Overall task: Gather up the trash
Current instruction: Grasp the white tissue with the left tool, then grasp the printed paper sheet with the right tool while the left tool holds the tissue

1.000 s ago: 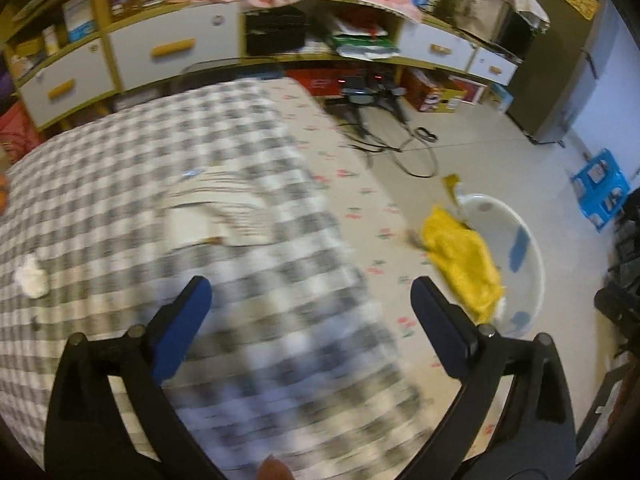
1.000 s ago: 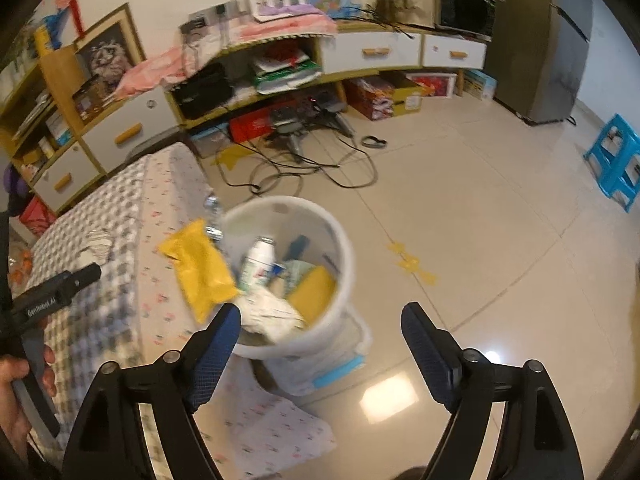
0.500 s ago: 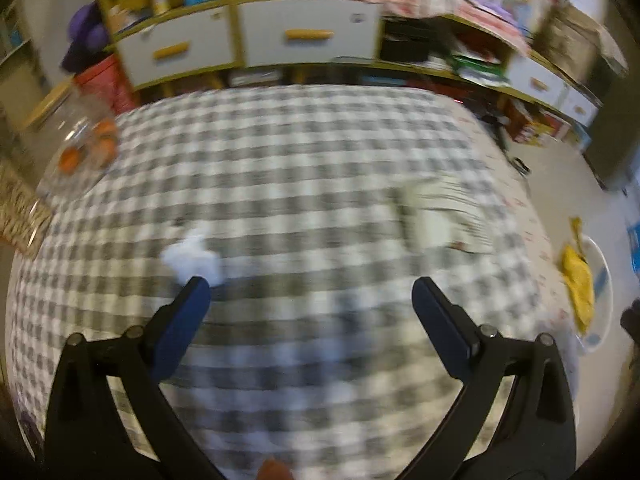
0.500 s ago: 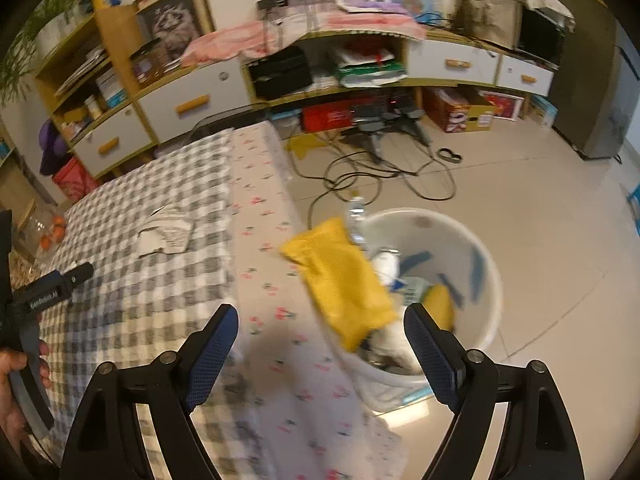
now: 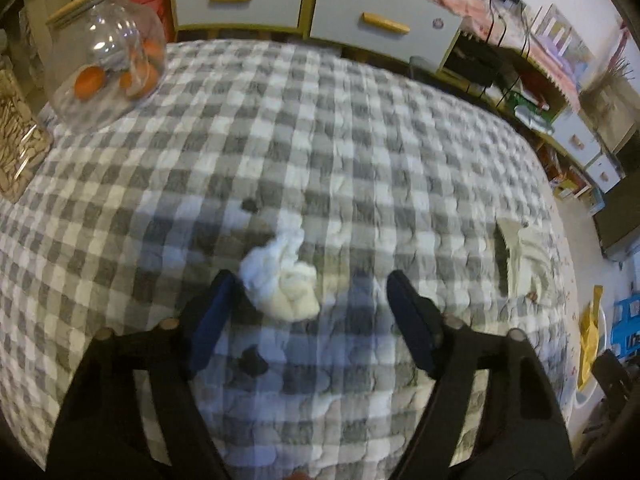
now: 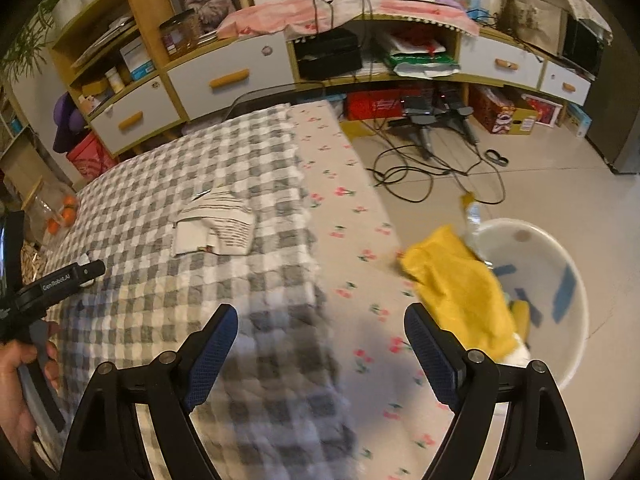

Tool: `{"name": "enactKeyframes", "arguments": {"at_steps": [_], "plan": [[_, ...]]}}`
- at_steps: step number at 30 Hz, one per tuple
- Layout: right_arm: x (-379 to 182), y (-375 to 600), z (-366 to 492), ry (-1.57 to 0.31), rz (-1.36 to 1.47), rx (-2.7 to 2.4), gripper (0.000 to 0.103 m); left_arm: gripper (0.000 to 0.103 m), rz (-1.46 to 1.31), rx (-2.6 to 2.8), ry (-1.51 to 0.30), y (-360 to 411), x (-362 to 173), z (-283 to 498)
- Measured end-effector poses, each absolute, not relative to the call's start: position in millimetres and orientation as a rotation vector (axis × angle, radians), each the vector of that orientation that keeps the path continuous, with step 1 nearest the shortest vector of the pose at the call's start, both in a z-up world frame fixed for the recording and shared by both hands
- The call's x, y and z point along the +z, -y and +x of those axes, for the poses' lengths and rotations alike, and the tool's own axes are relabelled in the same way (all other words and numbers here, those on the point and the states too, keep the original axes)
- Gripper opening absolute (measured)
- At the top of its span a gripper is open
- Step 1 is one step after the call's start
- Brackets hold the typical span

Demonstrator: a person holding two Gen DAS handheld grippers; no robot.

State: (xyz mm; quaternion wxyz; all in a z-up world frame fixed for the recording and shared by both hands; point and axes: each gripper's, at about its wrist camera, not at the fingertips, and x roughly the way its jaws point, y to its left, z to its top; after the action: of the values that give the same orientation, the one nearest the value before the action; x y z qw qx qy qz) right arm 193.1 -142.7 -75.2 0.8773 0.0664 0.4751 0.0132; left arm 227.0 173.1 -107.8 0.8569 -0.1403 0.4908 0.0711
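Observation:
A crumpled white tissue (image 5: 282, 276) lies on the grey checked tablecloth (image 5: 320, 140). My left gripper (image 5: 310, 318) is open just above the cloth, and the tissue sits between its fingers, close to the left one. A crumpled printed paper (image 5: 524, 264) lies near the table's right edge; it also shows in the right wrist view (image 6: 216, 230). My right gripper (image 6: 318, 354) is open and empty above the table's corner. The white trash bin (image 6: 560, 248) stands on the floor to its right, with a yellow bag (image 6: 456, 292) draped over its rim.
A glass jar of oranges (image 5: 108, 56) and a jar of seeds (image 5: 16, 148) stand at the table's far left. Two small dark scraps (image 5: 250, 205) (image 5: 252, 360) lie on the cloth. Cables (image 6: 432, 160) lie on the floor before the cabinets. A blue stool (image 5: 626, 324) stands beside the bin.
My left gripper swung left from the bin side, over the paper, and dropped low around the tissue. My right gripper swung left from over the bin to the table's corner.

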Motion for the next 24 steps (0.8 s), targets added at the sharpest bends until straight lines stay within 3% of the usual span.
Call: {"name": "enactKeyframes", "arguments": {"at_steps": [2,3,4,5,10,12,14,24], "plan": [[-79.6,135.9,201.6,-0.994,0.154,0.037,0.087,0.057,-0.287,0.140,-1.018,-173.6,-107.3,227.1],[-82.1,131.5,207.1,-0.994,0.162,0.044,0.087,0.044,-0.277,0.137,-1.016,-174.0,-107.2,227.4],[-83.8,127.7,210.3,-0.993,0.166,0.048,0.087,0.024,-0.273,0.130,-1.020,-174.4,-107.3,228.3],[-85.4,124.2,214.2,-0.993,0.168,0.052,0.087,0.014,-0.287,0.110,-1.040,-176.4,-109.8,229.4],[-90.9,99.9,236.3,-0.974,0.149,0.061,0.087,0.014,-0.292,0.050,-1.072,-179.0,-106.5,227.2],[-91.3,89.3,244.3,-0.967,0.139,0.063,0.098,0.014,-0.270,0.025,-1.068,-175.6,-100.4,225.0],[-91.3,77.9,251.3,-0.945,0.140,0.087,0.102,0.014,-0.246,0.002,-1.062,-173.7,-93.6,222.0],[-123.0,34.3,280.6,-0.993,0.058,0.097,0.103,0.014,-0.234,-0.014,-1.067,-184.8,-81.5,214.7]]}}
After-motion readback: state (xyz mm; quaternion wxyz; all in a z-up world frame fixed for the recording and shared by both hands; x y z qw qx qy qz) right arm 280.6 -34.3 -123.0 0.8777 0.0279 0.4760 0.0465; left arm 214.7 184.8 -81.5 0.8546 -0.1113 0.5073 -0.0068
